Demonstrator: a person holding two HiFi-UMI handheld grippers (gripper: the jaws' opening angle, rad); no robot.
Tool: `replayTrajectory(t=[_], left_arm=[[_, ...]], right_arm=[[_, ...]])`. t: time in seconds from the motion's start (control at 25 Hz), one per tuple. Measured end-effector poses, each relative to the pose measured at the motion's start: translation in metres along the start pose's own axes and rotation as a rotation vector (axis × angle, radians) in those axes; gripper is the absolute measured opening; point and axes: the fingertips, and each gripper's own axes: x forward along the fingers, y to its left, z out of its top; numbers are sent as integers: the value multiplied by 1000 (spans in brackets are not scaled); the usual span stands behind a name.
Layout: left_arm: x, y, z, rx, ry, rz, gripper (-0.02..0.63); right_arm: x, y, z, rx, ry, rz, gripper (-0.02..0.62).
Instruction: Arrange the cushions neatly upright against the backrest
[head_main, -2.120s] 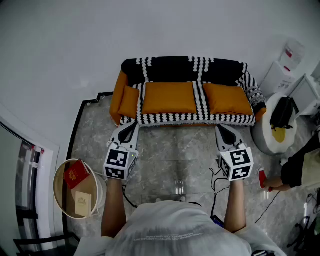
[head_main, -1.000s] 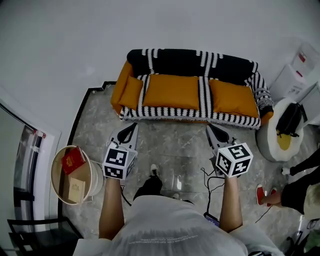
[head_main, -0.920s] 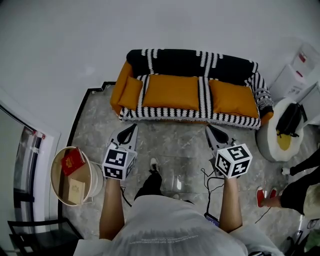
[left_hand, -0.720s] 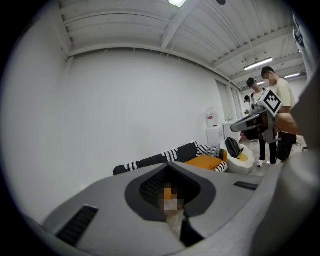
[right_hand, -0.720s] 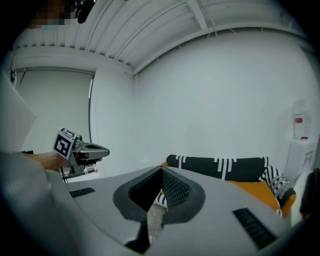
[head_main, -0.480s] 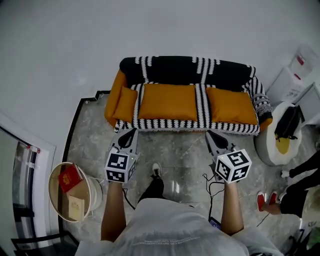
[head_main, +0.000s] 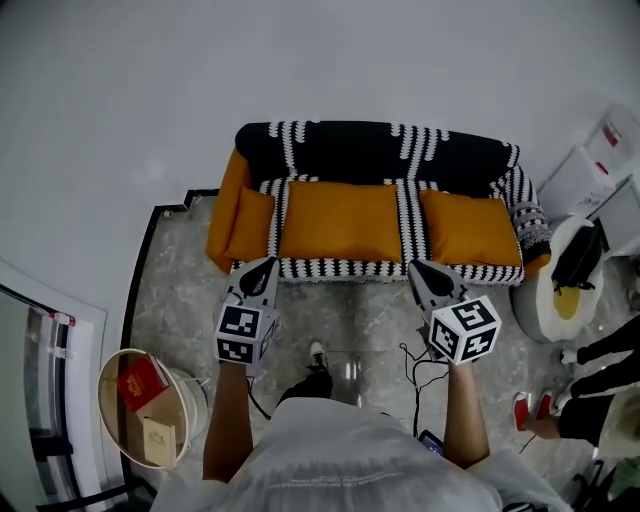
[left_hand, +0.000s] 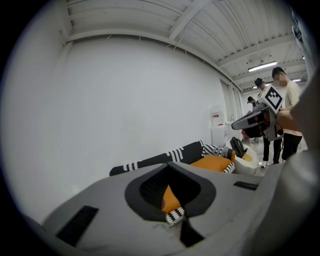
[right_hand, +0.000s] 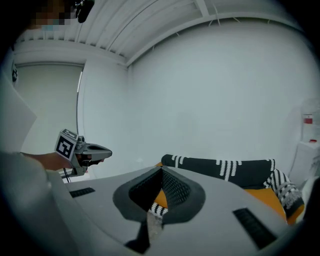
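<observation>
Left gripper (head_main: 266, 264) and right gripper (head_main: 417, 268) both have their jaws pressed together, holding nothing. Just ahead of both tips runs the striped front edge of the sofa (head_main: 340, 268), with orange cushions (head_main: 338, 220) on the seat beyond it, short of the black backrest (head_main: 350, 148). Open marble floor (head_main: 345, 312) lies between the two grippers.

Bare marble floor (head_main: 350, 305) lies open from me to the sofa (head_main: 350, 150) ahead. Near left stands a round basket (head_main: 103, 400); right, a white pouf (head_main: 530, 300) and a person's legs (head_main: 605, 350) crowd passage.
</observation>
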Motion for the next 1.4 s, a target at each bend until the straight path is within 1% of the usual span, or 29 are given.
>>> replayTrajectory(t=[0.16,0.32,0.56,0.84,1.0,1.16,1.28,1.4], left_arm=[[24,23,-3,-10,18,-14,23],[46,46,-14,-27,42,-25,23],[81,70,-31,-43,69,-50,23],[114,97,-40,-43,85,-80,23],[130,110,-43,-31,96,-97,23],[142,118,-49,-30,106,-111,23],[149,125,-52,-34,104,-116,25],[159,133,-56,-44,101,-87,35]], right_arm=[[29,-9,6,31,27,-11,3],[59,-17,11,68,29,-26,3],[100,-29,6,115,67,-37,3],[139,-38,11,113,62,-73,3],[159,-41,14,56,83,-85,3],[170,-48,9,46,85,-126,3],[175,-61,4,46,80,-172,3],[178,-79,1,59,68,-227,3]])
